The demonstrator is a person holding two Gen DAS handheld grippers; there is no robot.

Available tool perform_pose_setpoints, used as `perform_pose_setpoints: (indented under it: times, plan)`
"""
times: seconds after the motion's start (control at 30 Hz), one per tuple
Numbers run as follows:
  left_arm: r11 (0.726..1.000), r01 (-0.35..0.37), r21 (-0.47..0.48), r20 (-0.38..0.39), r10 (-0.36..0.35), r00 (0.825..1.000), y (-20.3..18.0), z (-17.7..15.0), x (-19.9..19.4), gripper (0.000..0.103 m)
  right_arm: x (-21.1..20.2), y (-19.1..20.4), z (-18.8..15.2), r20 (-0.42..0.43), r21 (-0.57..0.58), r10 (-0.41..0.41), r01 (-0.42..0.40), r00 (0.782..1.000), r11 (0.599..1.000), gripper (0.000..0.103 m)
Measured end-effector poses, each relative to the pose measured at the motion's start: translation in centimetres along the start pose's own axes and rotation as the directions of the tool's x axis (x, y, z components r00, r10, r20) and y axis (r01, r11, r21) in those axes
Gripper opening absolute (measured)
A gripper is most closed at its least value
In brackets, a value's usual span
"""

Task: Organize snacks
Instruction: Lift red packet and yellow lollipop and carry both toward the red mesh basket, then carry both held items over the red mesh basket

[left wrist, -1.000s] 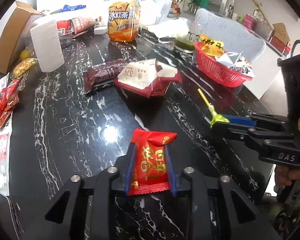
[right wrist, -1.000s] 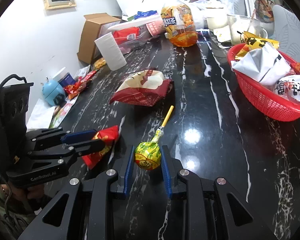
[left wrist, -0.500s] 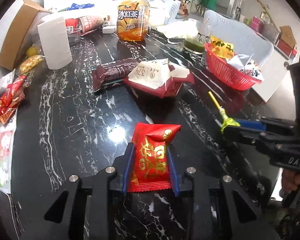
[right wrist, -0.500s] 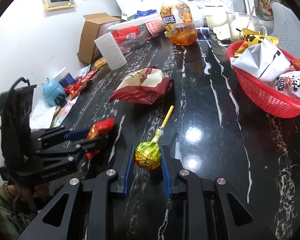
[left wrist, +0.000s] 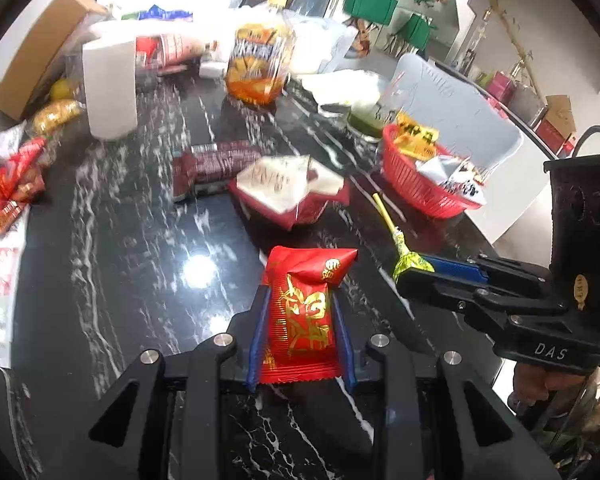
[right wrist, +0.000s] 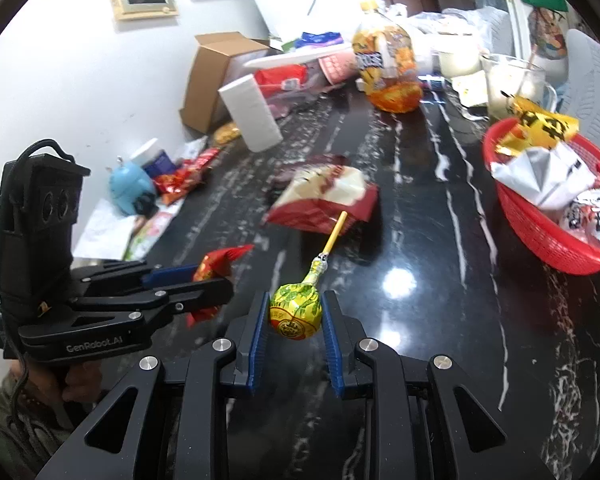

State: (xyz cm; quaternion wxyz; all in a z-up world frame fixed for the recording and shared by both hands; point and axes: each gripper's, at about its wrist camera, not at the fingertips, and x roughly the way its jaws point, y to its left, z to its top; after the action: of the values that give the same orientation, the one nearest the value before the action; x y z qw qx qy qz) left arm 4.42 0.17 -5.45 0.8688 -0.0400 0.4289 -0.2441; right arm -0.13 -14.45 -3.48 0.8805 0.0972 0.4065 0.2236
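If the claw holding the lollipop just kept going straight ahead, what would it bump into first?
Probably the red-and-white snack bag. The right claw holds the lollipop with its stick aimed at that bag, which lies on the black table straight ahead. The claw may be raised, so it might pass over.

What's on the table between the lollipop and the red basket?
Nothing: in the right wrist view, only bare, shiny black tabletop lies between the lollipop held by the right gripper and the red basket.

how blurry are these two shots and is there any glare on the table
Left wrist view: far clutter, such as the orange drink bottle, is motion-smeared, while the red snack packet in the left gripper stays sharp; lamp glare on the black table. Right wrist view: same smear behind, crisp lollipop in the right gripper, glare spot.
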Motion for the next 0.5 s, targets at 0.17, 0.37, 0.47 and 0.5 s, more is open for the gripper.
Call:
perform_pose_setpoints:
  times: [0.17, 0.37, 0.47, 0.5]
  plan:
    - [0.999, -0.003, 0.035, 0.065, 0.001, 0.998, -0.9, 1.3, -1.7, 0.029, -1.4, 0.8, 0.9, 0.038, -0.023, 0.025, -0.024, 0.999, 0.999, 0.026]
    - [0.996, 0.015, 0.088, 0.132, -0.027, 0.991, -2.3, 3.3, -2.9, 0.029, -3.3, 0.7, 1.9, 0.081, -0.032, 0.01, -0.007, 0.997, 0.999, 0.026]
    - [0.992, 0.034, 0.126, 0.151, -0.053, 0.987, -3.3, 4.2, -3.2, 0.029, -4.5, 0.6, 2.5, 0.107, -0.038, -0.012, 0.017, 0.994, 0.999, 0.026]
    - [0.989, 0.046, 0.141, 0.157, -0.068, 0.985, -3.9, 4.7, -3.2, 0.029, -5.1, 0.4, 2.7, 0.118, -0.037, -0.029, 0.033, 0.993, 0.999, 0.026]
